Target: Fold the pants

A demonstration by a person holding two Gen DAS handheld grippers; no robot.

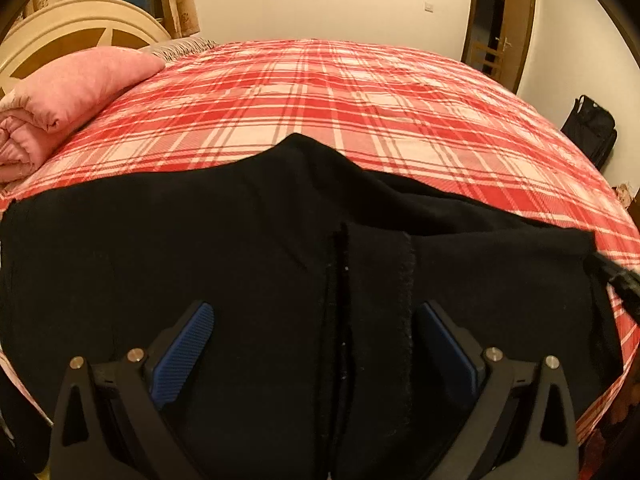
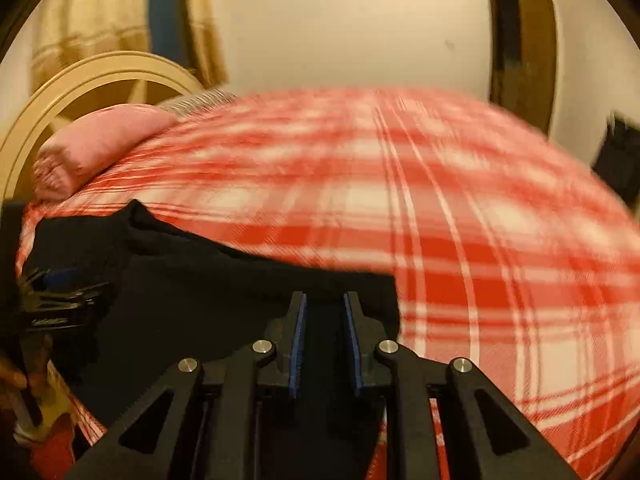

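One pair of black pants [image 1: 240, 260] lies across the near edge of my bed [image 1: 360, 92], which wears a red and white plaid cover. The pants' long axis runs along that near edge, side to side in my left wrist view, with one end reaching the side of the bed where the headboard [image 1: 72, 32] stands and the other end toward the far side from it. A peak of cloth pokes up toward the middle of the bed. A folded flap with a stitched edge [image 1: 406, 300] runs away from me over the middle of the garment.

My left gripper [image 1: 316, 320] hangs above the pants with its jaws spread wide, the two blue pads [image 1: 188, 344] well apart and nothing pinched between them.

My right gripper [image 2: 325, 308] is at the pants' end farthest from the headboard, jaws drawn narrow on the black cloth at that corner; the view is blurred, so I cannot be sure how firmly the pads press.

One pink rolled quilt [image 1: 68, 96] sits just beside the headboard. One dark bag [image 1: 592, 128] stands off the bed, by the wall near the one open door [image 1: 504, 20].
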